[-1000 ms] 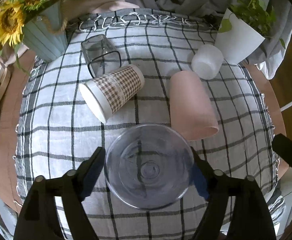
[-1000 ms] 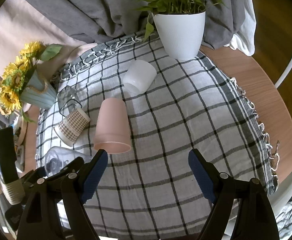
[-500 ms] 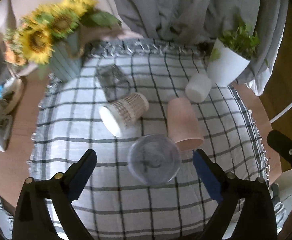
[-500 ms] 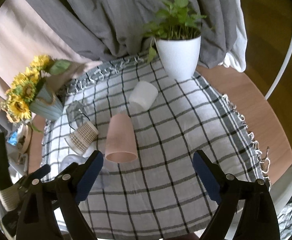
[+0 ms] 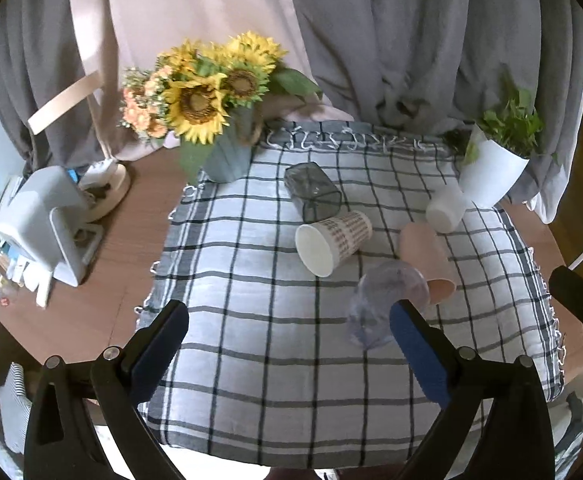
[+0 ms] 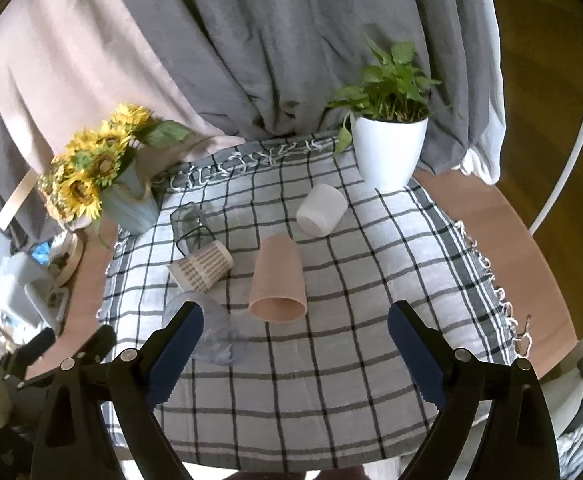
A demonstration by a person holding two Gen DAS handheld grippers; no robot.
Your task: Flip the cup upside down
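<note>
A clear plastic cup (image 5: 383, 304) stands upside down on the checked cloth (image 5: 251, 320), near the front; it also shows in the right wrist view (image 6: 215, 332). A pink cup (image 5: 425, 256) (image 6: 277, 280) lies on its side beside it. A checked paper cup (image 5: 331, 242) (image 6: 201, 268), a white cup (image 5: 445, 210) (image 6: 321, 210) and a dark clear cup (image 5: 311, 194) (image 6: 189, 226) also lie on their sides. My left gripper (image 5: 287, 344) is open and empty, pulled back above the table's front. My right gripper (image 6: 295, 340) is open and empty.
A vase of sunflowers (image 5: 211, 120) stands at the back left, a white potted plant (image 6: 389, 148) at the back right. A white device (image 5: 47, 220) and clutter sit on the wooden table at the left. Grey curtains hang behind.
The left gripper has let go of the clear cup, which now stands upside down on the cloth, and has pulled back and up to the left. The right gripper has also drawn back.
</note>
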